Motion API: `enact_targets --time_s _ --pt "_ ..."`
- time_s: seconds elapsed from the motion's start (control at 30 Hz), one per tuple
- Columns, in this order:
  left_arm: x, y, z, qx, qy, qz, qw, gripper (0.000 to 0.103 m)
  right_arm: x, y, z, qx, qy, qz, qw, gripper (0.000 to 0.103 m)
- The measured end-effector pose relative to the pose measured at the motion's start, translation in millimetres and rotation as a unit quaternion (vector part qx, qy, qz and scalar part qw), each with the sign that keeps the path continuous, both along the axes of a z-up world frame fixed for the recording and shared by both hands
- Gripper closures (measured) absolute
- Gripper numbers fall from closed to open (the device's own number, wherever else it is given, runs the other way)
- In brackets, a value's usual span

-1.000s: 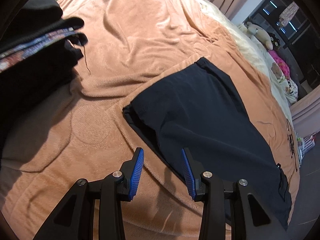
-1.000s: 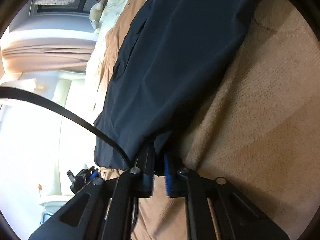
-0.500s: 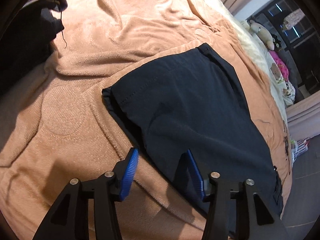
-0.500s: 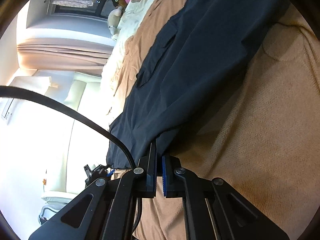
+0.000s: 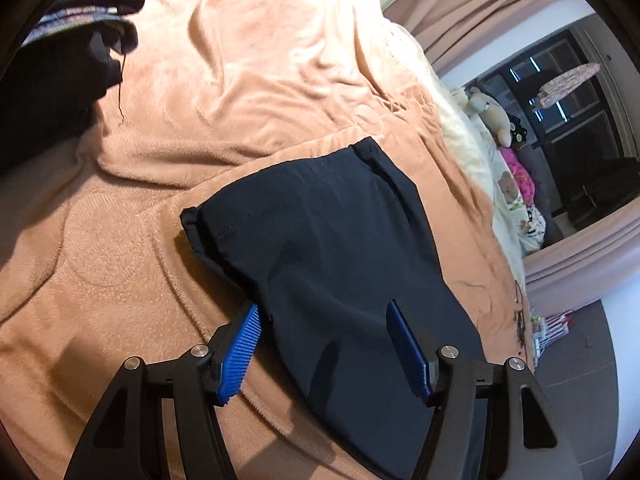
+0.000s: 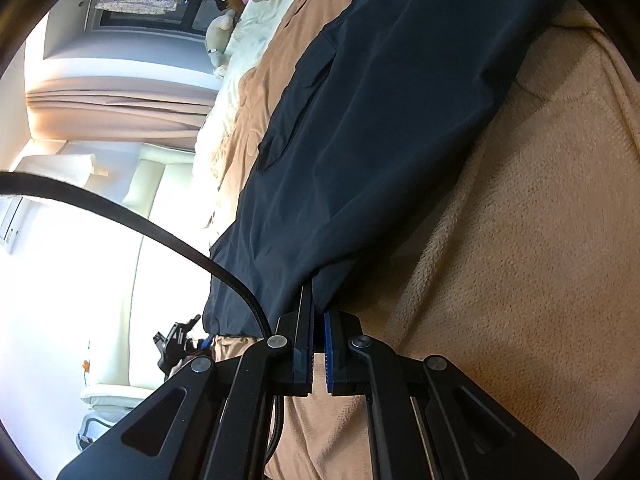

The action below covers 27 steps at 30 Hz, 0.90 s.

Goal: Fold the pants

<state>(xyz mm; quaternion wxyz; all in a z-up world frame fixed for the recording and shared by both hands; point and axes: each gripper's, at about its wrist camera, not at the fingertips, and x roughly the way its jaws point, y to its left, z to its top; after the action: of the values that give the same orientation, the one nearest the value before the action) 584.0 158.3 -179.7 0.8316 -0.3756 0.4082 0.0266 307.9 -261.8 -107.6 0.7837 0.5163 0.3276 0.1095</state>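
Dark navy fabric pants point(image 5: 340, 240) lie flat on the peach fleece blanket point(image 5: 248, 80) covering the bed. My right tool point(image 6: 318, 308) is clamped on their edge. My left tool point(image 5: 324, 320) is opening, jaws straddling the near edge, pads not pressing.

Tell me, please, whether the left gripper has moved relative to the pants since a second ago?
Yes. The left gripper, its jaws opening, has shifted from beside the pants on the blanket to straddling their near edge.
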Motion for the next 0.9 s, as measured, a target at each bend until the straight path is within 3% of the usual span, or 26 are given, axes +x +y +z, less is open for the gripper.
enact_targets --time_s 0.1,0.23,0.43,0.67,0.7,0.87,0.9 --pt "6 -3 -6 0.026 0.026 -0.001 0.9993 0.04 2 3 1 -0.001 0.001 -0.001 1.0 0.102" --pt "10 -1 -24 0.008 0.048 0.006 0.9988 0.047 3 5 2 -0.002 0.002 -0.002 1.0 0.102" --pt "21 -1 -26 0.02 0.037 0.009 0.9991 0.047 5 9 0 -0.01 0.005 -0.005 1.0 0.102" --pt "24 7 -28 0.0 0.024 0.019 0.9995 0.051 11 9 -15 0.003 0.023 -0.021 1.0 0.099" --pt "21 7 -28 0.003 0.025 0.018 0.9995 0.054 13 11 -19 0.007 0.025 -0.021 0.999 0.099" --pt "8 18 -33 -0.014 0.023 0.036 0.999 0.097 10 11 -18 0.016 0.005 -0.028 0.999 0.101" --pt "8 20 -34 -0.018 0.021 0.036 0.999 0.098 8 11 -17 0.018 0.001 -0.029 0.999 0.101"
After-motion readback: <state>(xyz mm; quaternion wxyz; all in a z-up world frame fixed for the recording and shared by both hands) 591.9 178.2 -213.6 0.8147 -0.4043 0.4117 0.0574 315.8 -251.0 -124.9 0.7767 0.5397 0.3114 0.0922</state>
